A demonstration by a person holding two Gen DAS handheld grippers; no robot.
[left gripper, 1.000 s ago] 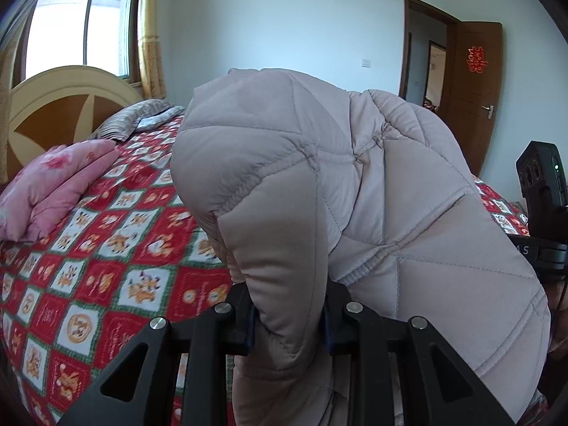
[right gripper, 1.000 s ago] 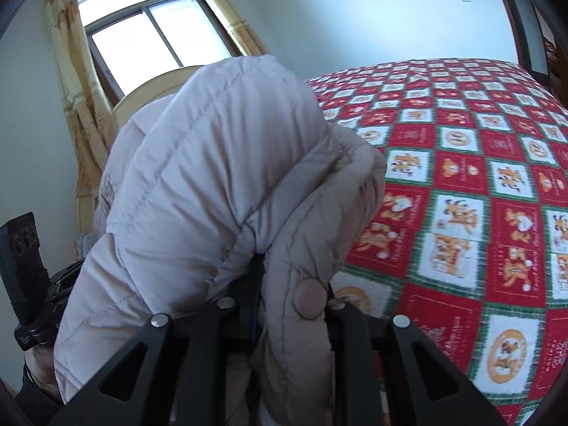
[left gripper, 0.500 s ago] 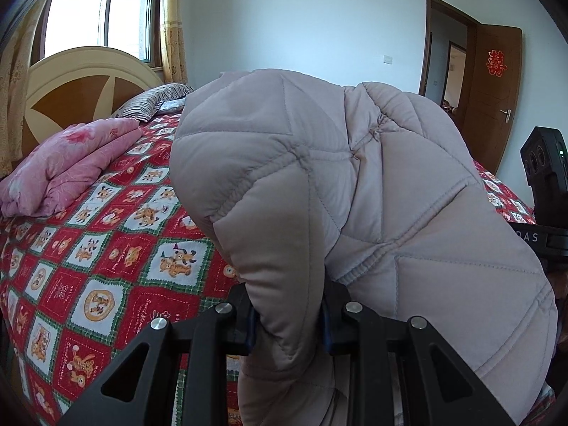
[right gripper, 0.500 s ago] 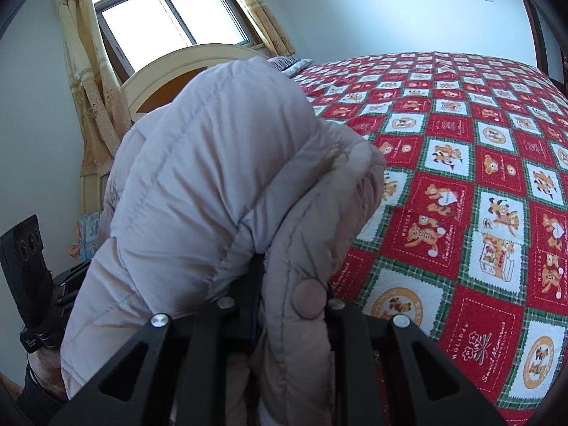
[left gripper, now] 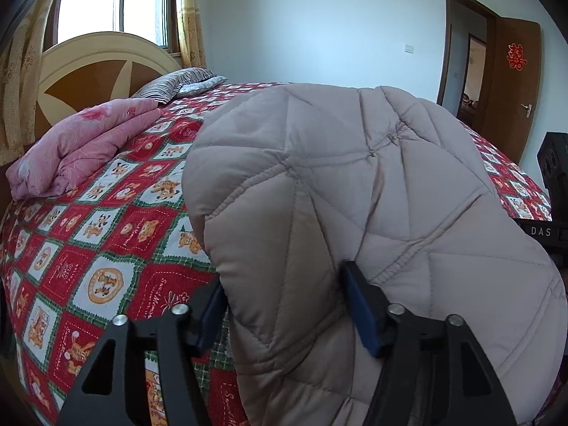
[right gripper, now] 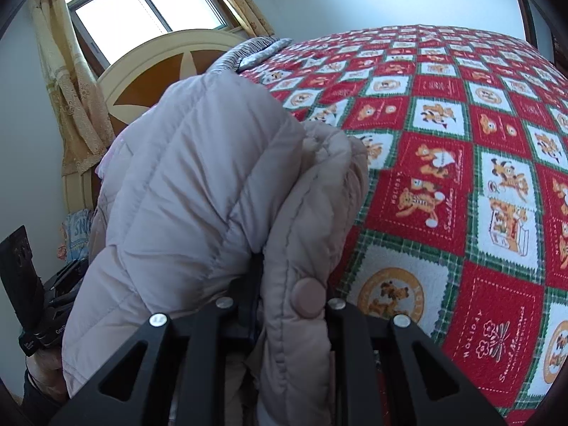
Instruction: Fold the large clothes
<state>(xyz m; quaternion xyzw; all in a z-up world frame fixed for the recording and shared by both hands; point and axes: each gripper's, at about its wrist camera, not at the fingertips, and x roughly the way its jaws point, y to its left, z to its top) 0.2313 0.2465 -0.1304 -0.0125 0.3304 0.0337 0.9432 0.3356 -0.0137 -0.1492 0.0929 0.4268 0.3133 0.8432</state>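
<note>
Left wrist view, left to right. Far left of frame: folded pink quilt on the bed, striped pillow above it by the headboard. Bedspread was a red, white and green check with cartoon animals; script on the red squares too small to read here. Centre and right: the padded beige coat bulged up over the bed. The left hand-held gripper was opening; the coat's folded edge sat between the jaws, and the blue pads appeared to stand just off the cloth, though contact on the right pad could not be ruled out. Far right: a black device lettered "DAS"; a red paper emblem on the brown door at upper right.

Right wrist view, left to right. Lower left: the other gripper's black body, lettering unreadable. Centre: coat again; the right hand-held gripper was clamped on the front edge with the round snap button. Right: bedspread squares read "HOLIDAY" and, less surely, "Sweet Moment".

Judged step: setting the doubled coat down on the bed, left side being released. Next move probably calls for the right side to let go too, then both to back off without dragging the fold open.
</note>
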